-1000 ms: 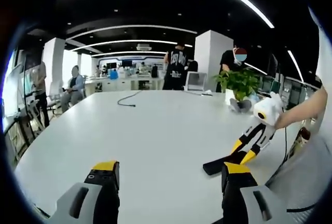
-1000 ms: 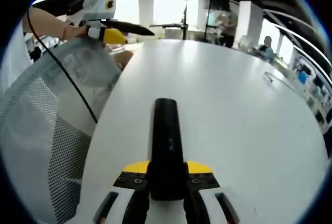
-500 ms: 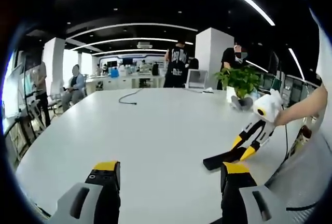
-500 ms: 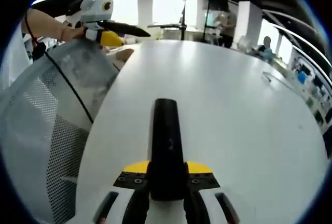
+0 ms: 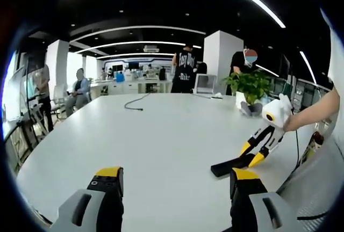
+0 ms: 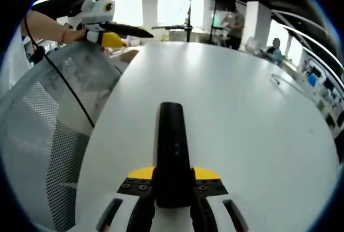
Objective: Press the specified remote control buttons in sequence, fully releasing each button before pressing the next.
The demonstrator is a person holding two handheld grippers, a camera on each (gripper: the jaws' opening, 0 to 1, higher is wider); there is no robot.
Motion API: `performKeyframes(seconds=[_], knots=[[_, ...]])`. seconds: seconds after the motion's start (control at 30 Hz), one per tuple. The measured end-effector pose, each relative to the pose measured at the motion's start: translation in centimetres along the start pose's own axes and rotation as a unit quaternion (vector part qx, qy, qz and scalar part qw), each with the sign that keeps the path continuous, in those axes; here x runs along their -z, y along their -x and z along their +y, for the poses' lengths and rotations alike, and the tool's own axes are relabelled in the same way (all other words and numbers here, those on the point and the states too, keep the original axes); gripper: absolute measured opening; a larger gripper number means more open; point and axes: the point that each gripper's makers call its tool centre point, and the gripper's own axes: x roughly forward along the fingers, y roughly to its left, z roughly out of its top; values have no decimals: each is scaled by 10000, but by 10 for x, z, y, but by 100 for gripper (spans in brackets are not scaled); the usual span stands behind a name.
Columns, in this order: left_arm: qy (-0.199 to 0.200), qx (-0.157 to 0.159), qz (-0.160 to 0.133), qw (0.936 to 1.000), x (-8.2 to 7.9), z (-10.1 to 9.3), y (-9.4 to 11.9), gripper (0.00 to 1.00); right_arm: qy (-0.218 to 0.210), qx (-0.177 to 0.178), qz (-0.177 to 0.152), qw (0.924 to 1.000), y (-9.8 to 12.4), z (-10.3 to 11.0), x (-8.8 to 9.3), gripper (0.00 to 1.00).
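— Where do we look from in the left gripper view?

— We sit low over the white table (image 5: 156,135) and look far across it, to the plant (image 5: 248,86) and the people at the back. The right gripper (image 5: 251,156) comes in from the right, well apart from us.

— And in the right gripper view?

— We sit very near the remote (image 6: 172,151) and look straight along it, over the table (image 6: 252,114). The left gripper (image 6: 124,32) is far off, up at the top left.

— What do both views share?

— The same white table. Each view also has the other gripper in it.
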Motion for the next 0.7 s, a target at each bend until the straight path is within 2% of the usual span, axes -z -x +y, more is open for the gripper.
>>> performKeyframes(seconds=[0.7], knots=[[13,6,54,10000,2,0,0,83,59,-36,106,9999,1,-14,0,22]])
